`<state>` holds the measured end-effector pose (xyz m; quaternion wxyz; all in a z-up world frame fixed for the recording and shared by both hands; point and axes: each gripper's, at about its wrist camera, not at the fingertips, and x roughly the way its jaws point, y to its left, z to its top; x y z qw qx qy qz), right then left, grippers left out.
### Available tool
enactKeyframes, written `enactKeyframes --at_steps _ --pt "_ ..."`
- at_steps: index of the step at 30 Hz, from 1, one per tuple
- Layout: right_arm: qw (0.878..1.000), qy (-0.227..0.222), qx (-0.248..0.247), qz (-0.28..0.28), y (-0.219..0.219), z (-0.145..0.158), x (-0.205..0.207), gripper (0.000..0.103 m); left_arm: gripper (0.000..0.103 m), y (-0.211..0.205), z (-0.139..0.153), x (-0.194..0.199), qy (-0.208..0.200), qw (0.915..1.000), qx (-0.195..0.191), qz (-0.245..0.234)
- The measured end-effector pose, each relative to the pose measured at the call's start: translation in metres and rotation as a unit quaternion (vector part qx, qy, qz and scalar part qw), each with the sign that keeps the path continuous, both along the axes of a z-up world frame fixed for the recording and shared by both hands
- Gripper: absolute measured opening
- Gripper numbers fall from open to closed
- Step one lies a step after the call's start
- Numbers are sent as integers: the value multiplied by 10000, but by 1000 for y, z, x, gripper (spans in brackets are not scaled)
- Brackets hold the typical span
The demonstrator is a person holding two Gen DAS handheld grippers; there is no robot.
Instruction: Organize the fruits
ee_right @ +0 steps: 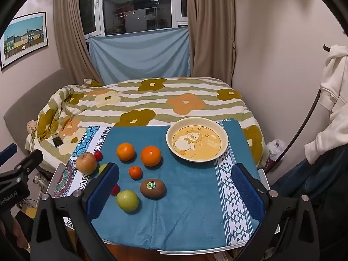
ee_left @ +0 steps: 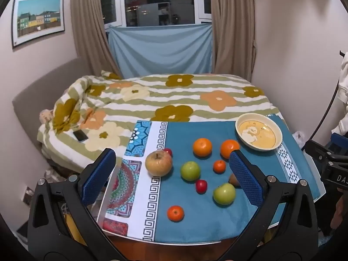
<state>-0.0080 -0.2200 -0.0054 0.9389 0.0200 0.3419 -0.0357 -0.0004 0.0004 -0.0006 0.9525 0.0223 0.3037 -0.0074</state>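
Right-wrist view — kiwi (ee_right: 153,188), long axis left-to-right, on the blue cloth (ee_right: 191,206) just ahead-left of the empty, spread right gripper (ee_right: 175,190), bowl (ee_right: 224,138) far-right; left gripper (ee_left: 171,179) likewise spread, over apples.

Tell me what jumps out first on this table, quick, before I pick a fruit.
The loose spread of fruit on the blue cloth: oranges, green apples, a kiwi and a big russet apple at the left edge. At the far right sits the empty cartoon bowl. Both grippers hover open, holding nothing.
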Motion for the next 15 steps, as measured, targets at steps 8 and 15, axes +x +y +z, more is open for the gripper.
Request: enactKeyframes --at_steps 8,15 --pt "10000 2 24 5 0 -1 1 103 103 2 -1 4 115 9999 -81 -20" --pt "10000 -15 41 12 0 -1 2 103 103 6 -1 12 -81 10000 29 21"
